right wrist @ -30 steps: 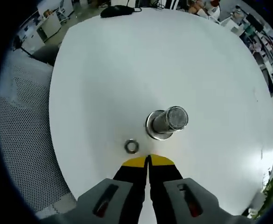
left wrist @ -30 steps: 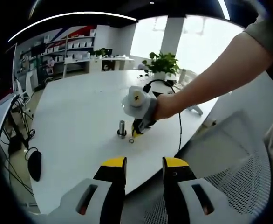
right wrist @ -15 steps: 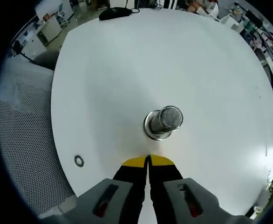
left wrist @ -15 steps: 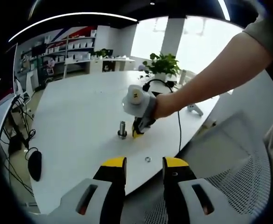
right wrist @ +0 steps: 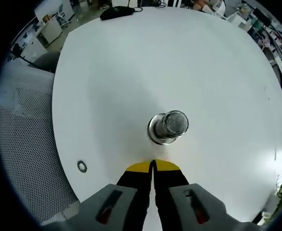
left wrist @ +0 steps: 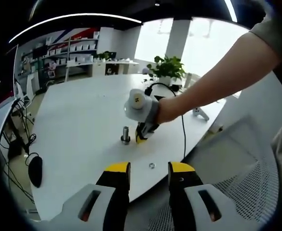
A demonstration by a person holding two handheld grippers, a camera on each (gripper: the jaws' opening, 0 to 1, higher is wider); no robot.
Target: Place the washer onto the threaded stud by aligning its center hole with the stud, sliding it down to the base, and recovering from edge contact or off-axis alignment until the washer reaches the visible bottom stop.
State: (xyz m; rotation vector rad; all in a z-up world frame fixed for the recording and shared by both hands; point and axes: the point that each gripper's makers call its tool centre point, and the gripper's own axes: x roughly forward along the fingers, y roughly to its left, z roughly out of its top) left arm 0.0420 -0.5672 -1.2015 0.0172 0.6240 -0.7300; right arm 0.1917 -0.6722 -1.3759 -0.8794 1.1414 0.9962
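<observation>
Daylight from tall windows falls on the round white table (left wrist: 78, 120), with shelves and a potted green plant (left wrist: 167, 66) beyond. My right gripper (right wrist: 153, 166), jaws pressed together and empty, hovers near the upright steel threaded stud (right wrist: 169, 126). The small metal washer (right wrist: 82, 166) lies apart near the table's edge. My left gripper (left wrist: 149, 169) stands parted, empty.

one washer (right wrist: 82, 166), one stud (right wrist: 169, 126), two tools (left wrist: 148, 169)
</observation>
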